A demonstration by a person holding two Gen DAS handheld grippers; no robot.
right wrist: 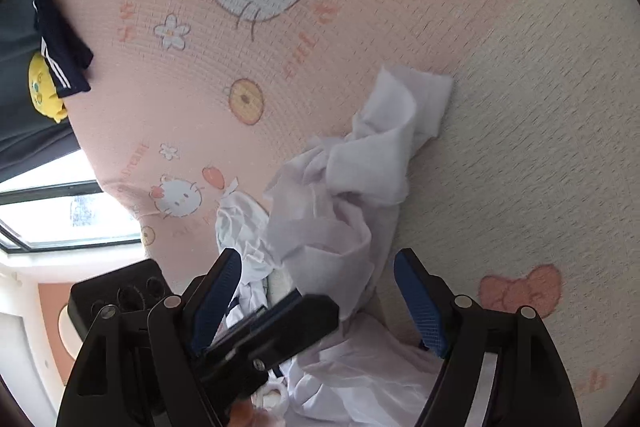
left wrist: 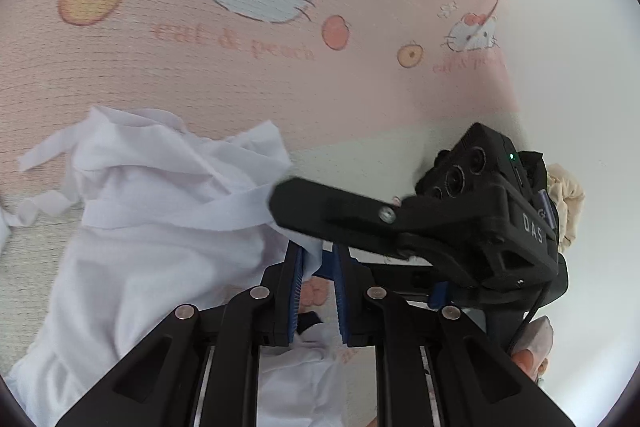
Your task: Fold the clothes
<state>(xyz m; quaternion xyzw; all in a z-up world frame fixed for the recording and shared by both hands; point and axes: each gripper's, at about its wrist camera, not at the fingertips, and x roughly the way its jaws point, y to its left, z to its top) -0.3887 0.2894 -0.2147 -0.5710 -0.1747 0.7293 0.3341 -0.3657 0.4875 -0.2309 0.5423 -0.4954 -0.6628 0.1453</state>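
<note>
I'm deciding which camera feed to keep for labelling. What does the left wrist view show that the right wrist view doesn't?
Only the left wrist view: the right gripper's black body and camera module from the side, and cream ruffled fabric behind it.

Only the right wrist view: a dark striped garment, a yellow plush toy, a window.

Both: the crumpled white garment on the pink cat-print mat.

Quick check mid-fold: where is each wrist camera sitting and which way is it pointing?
Left wrist: on the left gripper, looking down its nearly closed blue pads at the white garment on the pink cartoon mat; a fingertip shows.
Right wrist: on the right gripper, wide open over the garment; window left.
Shared: garment, mat, and each view shows the other gripper.
</note>
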